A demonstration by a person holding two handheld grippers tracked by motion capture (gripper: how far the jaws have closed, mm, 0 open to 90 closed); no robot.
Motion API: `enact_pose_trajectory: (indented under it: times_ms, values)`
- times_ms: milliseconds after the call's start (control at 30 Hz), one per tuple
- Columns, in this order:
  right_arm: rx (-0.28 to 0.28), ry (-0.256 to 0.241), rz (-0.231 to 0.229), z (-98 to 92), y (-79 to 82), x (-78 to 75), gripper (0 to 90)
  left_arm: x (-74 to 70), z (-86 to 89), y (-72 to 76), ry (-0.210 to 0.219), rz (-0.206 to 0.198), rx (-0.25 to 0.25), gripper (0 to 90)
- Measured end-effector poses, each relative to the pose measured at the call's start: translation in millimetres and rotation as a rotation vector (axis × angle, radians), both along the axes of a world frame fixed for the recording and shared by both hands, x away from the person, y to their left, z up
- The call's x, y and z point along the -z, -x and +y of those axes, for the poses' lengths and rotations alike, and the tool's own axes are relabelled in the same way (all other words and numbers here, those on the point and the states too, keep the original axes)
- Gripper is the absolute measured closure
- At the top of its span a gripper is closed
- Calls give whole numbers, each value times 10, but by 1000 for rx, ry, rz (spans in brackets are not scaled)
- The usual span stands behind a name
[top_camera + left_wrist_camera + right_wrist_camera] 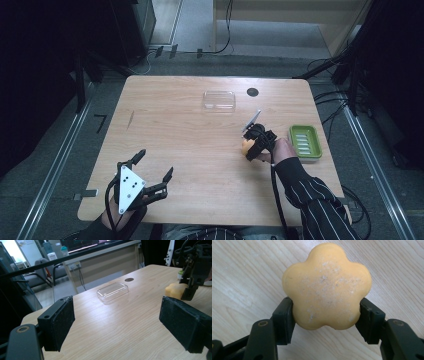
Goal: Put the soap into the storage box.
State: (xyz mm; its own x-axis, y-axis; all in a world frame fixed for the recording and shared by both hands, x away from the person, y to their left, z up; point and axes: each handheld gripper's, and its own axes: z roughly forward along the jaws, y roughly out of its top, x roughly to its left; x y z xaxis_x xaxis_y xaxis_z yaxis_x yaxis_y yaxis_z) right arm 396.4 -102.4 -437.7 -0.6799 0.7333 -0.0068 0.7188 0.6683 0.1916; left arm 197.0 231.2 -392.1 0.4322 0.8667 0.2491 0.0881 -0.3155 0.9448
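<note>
right gripper [327,312] — pinching orange soap [327,286] (flower-shaped) | left gripper [147,175] — jaws spread, empty

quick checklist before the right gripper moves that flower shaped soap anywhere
1. Grip on the orange flower soap: jaws of the right gripper press both sides; ok.
2. Grip depth: the jaws catch the soap's lower lobes, most of it sticks out past them; not ok for a fast move.
3. Soap lifted off the table: cannot tell.
4. Green soap dish: sits by the right hand, nothing in it; ok.
5. Clear lid: lies apart at the far side, out of the path; ok.
6. Left gripper: open, holds nothing, far from the soap; ok.
</note>
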Motion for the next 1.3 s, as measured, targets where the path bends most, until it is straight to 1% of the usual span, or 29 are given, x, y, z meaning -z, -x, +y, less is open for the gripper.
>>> enact_pose_trajectory:
  times_ms: [33, 100, 133, 167, 267, 333, 367, 400, 433, 500, 533, 567, 900, 933, 967, 1033, 1067, 1167, 1267, 1300]
  values:
    - [6, -8, -4, -5, 13, -7, 399, 0, -1, 0, 2, 0, -2, 135]
    - [-1, 0, 1, -13, 18, -20, 399, -1, -1, 0, 0, 1, -1, 135]
    - [-1, -5, -15, -35, 34, -31, 399, -1, -3, 1, -2, -1, 0, 135]
    - [3, -1, -10, -40, 42, -41, 399, -1, -2, 1, -2, 0, 1, 135]
    - [5, -2, -15, -71, 50, -57, 399, -1, -1, 0, 2, 0, -1, 135]
    - [18, 2, -27, -136, 54, -77, 399, -1, -2, 1, -2, 0, 1, 135]
    - [18, 2, -27, -136, 54, -77, 399, -1, -2, 1, -2, 0, 1, 135]
    - [30, 4, -30, -185, 53, -89, 399, -2, -1, 0, -1, 0, 1, 135]
    - [28, 7, -32, -206, 49, -94, 399, -2, -1, 0, 1, 0, 0, 135]
    - [46, 2, -35, -257, 49, -106, 399, -2, -2, -1, 0, 1, 1, 135]
    - [46, 2, -35, -257, 49, -106, 399, -2, -2, -1, 0, 1, 1, 135]
    - [52, 2, -44, -306, 45, -116, 399, -2, -3, -1, -1, 0, 1, 135]
    - [85, -2, -65, -467, 46, -188, 399, -3, -4, -1, -1, 1, 0, 135]
    - [85, -2, -65, -467, 46, -188, 399, -3, -4, -1, -1, 1, 0, 135]
    - [99, -6, -63, -487, 51, -195, 399, -2, -3, -1, 1, 0, 1, 135]
    - [94, -3, -67, -502, 48, -198, 399, -2, -3, -1, 0, 0, 1, 135]
    - [100, -8, -69, -538, 52, -209, 399, -2, -3, -1, 0, 0, 2, 135]
    - [113, -6, -70, -568, 58, -219, 399, -1, -6, -1, 4, -1, 1, 135]
    - [122, -11, -73, -618, 62, -229, 399, -1, -10, 0, 3, -1, 0, 135]
    - [133, -21, -73, -654, 63, -234, 399, -1, -10, 0, 2, -1, 0, 135]
